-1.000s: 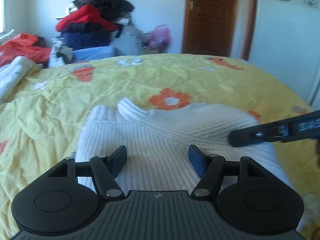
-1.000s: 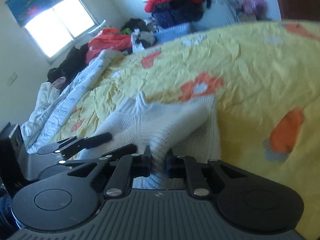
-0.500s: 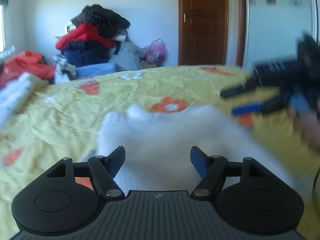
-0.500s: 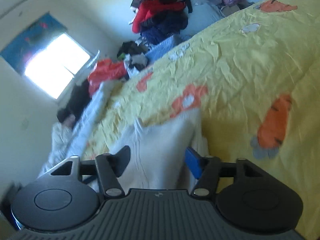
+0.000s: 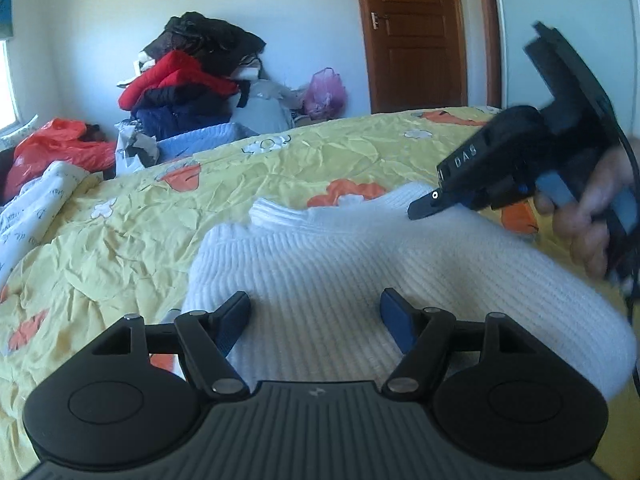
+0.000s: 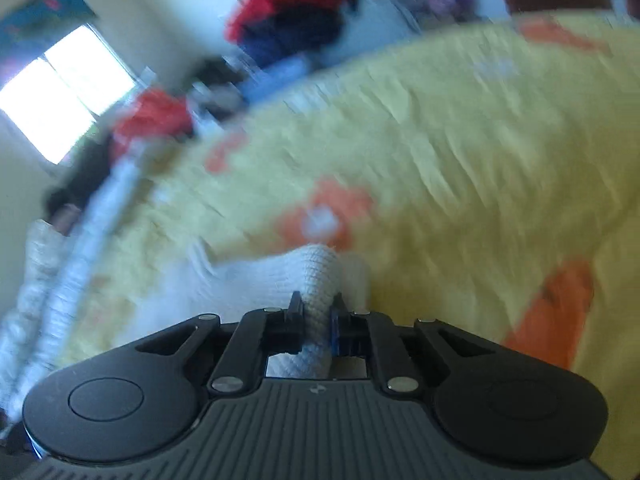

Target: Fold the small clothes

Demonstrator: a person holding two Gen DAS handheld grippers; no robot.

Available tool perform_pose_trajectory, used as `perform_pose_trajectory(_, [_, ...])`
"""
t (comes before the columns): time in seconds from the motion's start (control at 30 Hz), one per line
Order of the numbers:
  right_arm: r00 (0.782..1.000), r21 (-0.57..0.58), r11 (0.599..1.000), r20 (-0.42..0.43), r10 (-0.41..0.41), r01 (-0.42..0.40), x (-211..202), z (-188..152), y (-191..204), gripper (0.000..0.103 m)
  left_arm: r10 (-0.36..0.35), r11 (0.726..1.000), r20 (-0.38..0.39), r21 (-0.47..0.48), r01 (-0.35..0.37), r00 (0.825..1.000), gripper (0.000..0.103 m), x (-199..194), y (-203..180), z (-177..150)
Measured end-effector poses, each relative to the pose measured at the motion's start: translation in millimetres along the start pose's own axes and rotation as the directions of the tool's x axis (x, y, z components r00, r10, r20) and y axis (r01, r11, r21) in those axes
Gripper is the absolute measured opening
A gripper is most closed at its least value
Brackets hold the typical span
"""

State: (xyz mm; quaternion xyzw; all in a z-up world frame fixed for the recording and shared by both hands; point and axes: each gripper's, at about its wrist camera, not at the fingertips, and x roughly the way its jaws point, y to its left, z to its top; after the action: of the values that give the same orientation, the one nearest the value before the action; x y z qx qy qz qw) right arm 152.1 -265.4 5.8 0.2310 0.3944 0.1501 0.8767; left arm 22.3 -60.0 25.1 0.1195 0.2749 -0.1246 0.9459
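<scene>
On the yellow bedspread with orange flowers (image 5: pixel 328 152), a white ribbed knit sweater (image 5: pixel 340 264) is lying spread across the near part of the bed, its folded collar pointing away toward the far wall. At its far right corner, the right gripper (image 6: pixel 316 312) is pinching a bunched fold of the white knit, its jaws having just snapped closed on the cloth; in the left wrist view this gripper (image 5: pixel 424 208) is reaching in from the right, with a person's hand (image 5: pixel 588 216) wrapping its handle. The left gripper (image 5: pixel 316 316) is hovering over the sweater's near edge with its two fingers standing well apart, the knit showing between them but not pressed by either pad. Beyond the bed, a heap of red, black and navy clothes (image 5: pixel 188 84) is sitting against the wall, with a pink plastic bag (image 5: pixel 326 90) beside it and a brown wooden door (image 5: pixel 412 36) to the right. The right wrist view is blurring heavily.
</scene>
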Motion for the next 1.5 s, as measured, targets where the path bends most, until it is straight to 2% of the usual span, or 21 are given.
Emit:
perform_pose_trajectory(0.07, [1.000,0.007,1.000,0.027,-0.002,0.002,-6,-4,4,0.020,-0.010,1.000,0.000,-0.007,0.010,1.000,0.071,-5,4,-2])
perform_pose_trajectory(0.13, [0.999,0.010,1.000,0.034,-0.012,0.012,-18,-5,13,0.035,-0.023,0.999,0.007,-0.026,0.023,1.000,0.071,-19,15,-2])
perform_pose_trajectory(0.23, [0.990,-0.028,0.999,0.137,-0.042,0.047,-57,-16,28,0.041,-0.015,0.998,0.060,-0.059,0.019,0.998,0.072,-47,32,-6])
perform_pose_trajectory(0.27, [0.987,-0.040,0.999,0.159,-0.007,0.013,-70,-22,32,0.044,-0.009,0.998,0.075,-0.056,0.014,0.997,0.072,-55,35,-9])
perform_pose_trajectory(0.33, [0.987,-0.075,0.994,0.136,0.086,-0.077,-88,-40,42,0.047,0.010,1.000,0.081,-0.019,-0.009,0.997,0.072,-62,34,-13])
perform_pose_trajectory(0.43, [0.989,-0.199,0.975,0.084,0.120,-0.102,-99,-73,64,0.048,-0.023,0.997,0.051,0.076,0.019,0.998,0.071,-55,16,-25])
perform_pose_trajectory(0.47, [0.994,-0.245,0.966,0.056,0.096,-0.079,-95,-82,70,0.048,-0.023,0.996,0.044,0.082,0.020,0.999,0.071,-48,11,-31])
perform_pose_trajectory(0.5, [0.999,-0.303,0.952,0.033,0.042,-0.030,-87,-92,71,0.048,-0.012,0.997,0.088,0.082,0.005,0.996,0.071,-46,6,-39])
perform_pose_trajectory(0.53, [0.998,-0.379,0.923,0.051,-0.041,0.058,-77,-105,69,0.050,-0.004,0.996,0.120,0.090,-0.007,0.993,0.071,-43,2,-45])
perform_pose_trajectory(0.57, [0.995,-0.420,0.903,0.087,-0.057,0.089,-74,-112,65,0.050,0.001,0.997,0.119,0.082,-0.011,0.993,0.071,-42,2,-44])
perform_pose_trajectory(0.7, [0.987,-0.380,0.917,0.140,-0.073,0.122,-98,-108,82,0.052,-0.020,1.000,0.044,0.004,0.020,0.999,0.071,-60,15,-26])
perform_pose_trajectory(0.77, [0.978,-0.409,0.906,0.210,-0.019,0.106,-117,-118,97,0.053,-0.024,1.000,0.059,0.018,0.023,0.998,0.071,-72,11,-30])
perform_pose_trajectory(0.83, [0.981,-0.397,0.915,0.196,0.006,0.073,-117,-126,98,0.058,0.000,0.998,0.026,0.066,-0.001,1.000,0.072,-65,2,-40])
perform_pose_trajectory(0.9, [0.993,-0.386,0.920,0.111,-0.034,0.075,-93,-138,88,0.058,0.022,0.995,0.079,0.098,-0.030,0.997,0.072,-65,-4,-53])
perform_pose_trajectory(0.97, [0.987,-0.444,0.890,0.159,-0.039,0.106,-88,-152,87,0.058,0.028,0.998,0.058,0.055,-0.032,0.998,0.072,-74,0,-50])
perform_pose_trajectory(1.07, [0.986,-0.407,0.905,0.150,-0.068,0.125,-112,-149,99,0.062,0.021,1.000,0.110,0.021,-0.023,0.994,0.073,-105,7,-54])
perform_pose_trajectory(1.17, [0.981,-0.366,0.923,0.189,-0.049,0.116,-145,-158,100,0.073,0.080,0.993,0.165,0.073,-0.093,0.983,0.073,-133,14,-64])
perform_pose_trajectory(1.27, [0.971,-0.330,0.933,0.231,-0.068,0.144,-174,-170,94,0.079,0.133,0.984,0.203,0.092,-0.154,0.970,0.078,-162,48,-67])
perform_pose_trajectory(1.33, [0.966,-0.352,0.922,0.247,-0.076,0.163,-192,-179,89,0.082,0.205,0.968,0.225,0.097,-0.231,0.953,0.080,-179,82,-65])
perform_pose_trajectory(1.43, [0.941,-0.405,0.872,0.297,-0.160,0.276,-219,-194,85,0.083,0.371,0.900,0.267,0.132,-0.415,0.890,0.080,-201,124,-58])
perform_pose_trajectory(1.5, [0.902,-0.468,0.793,0.364,-0.230,0.391,-244,-207,85,0.085,0.461,0.852,0.287,0.121,-0.509,0.840,0.083,-221,151,-54])
